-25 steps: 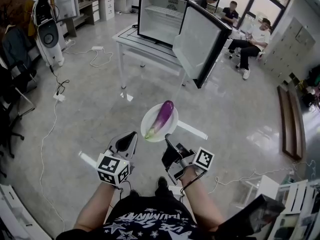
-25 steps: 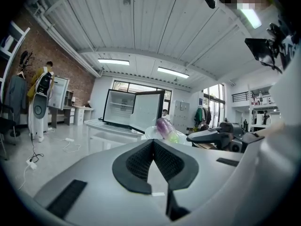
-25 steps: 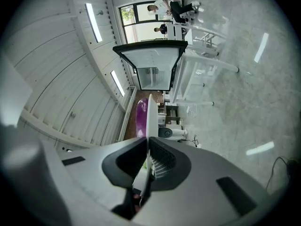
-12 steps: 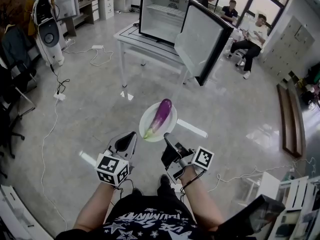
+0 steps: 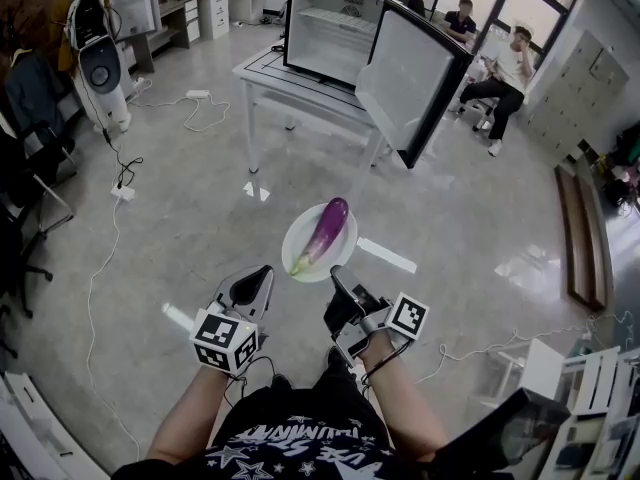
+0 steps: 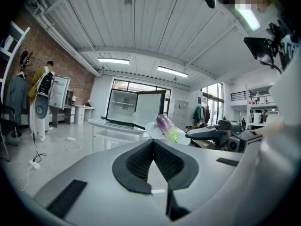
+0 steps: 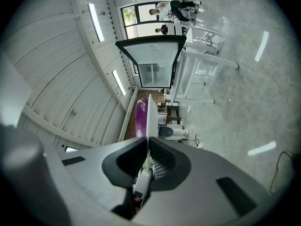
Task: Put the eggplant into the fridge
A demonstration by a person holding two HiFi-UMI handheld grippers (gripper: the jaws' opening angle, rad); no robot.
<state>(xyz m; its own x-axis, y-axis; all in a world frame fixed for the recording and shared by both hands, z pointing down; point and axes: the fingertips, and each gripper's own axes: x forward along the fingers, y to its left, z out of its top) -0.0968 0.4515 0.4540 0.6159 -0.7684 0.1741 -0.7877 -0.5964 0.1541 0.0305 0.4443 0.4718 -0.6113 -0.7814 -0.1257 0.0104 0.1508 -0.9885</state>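
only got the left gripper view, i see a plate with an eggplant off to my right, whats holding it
Observer: The right gripper. Its jaws are shut on the rim of the plate.
Operator: eggplant sitting ok on it
Observer: From the head view the eggplant lies lengthwise across the plate, green end nearest the person.
Operator: anyone near the fridge
Observer: Seated people are beyond the open door of the fridge.

The plate (image 5: 303,238) and eggplant (image 5: 325,230), carried in the right gripper (image 5: 338,278), have drawn slightly nearer the open fridge (image 5: 335,30); the left gripper (image 5: 260,274) has advanced alongside.
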